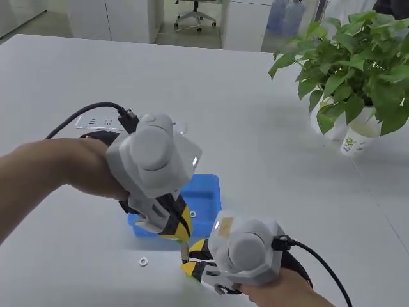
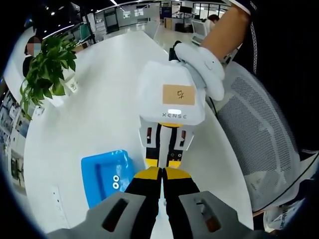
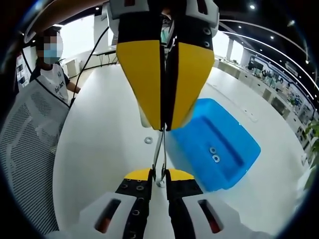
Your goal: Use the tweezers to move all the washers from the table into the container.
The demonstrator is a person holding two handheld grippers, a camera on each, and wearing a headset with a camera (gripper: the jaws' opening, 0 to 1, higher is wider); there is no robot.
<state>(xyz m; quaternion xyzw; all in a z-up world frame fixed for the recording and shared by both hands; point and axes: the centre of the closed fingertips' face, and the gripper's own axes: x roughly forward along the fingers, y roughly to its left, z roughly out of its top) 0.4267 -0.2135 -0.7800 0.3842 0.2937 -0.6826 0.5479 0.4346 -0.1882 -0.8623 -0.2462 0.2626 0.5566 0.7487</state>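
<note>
Plant (image 1: pixel 348 70) in white pot (image 1: pixel 354 137) at 2 o'clock on white table (image 1: pixel 128 70). Chair (image 1: pixel 195 13) at 12 o'clock, beyond table's far edge.

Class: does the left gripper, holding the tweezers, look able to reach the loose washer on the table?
Probably yes: the washer lies on bare table beside the tweezers in the left gripper, nothing between them.

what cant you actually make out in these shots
- Right gripper view: whether the tweezers hold anything; their tips sit between the jaws of the right gripper, too small.
- Head view: those tips, hidden behind the left gripper.
- Head view: part of the container, covered by the left gripper; one washer shows, the full count is unsure.
- Either gripper view: whether the right gripper presses the tweezers.
</note>
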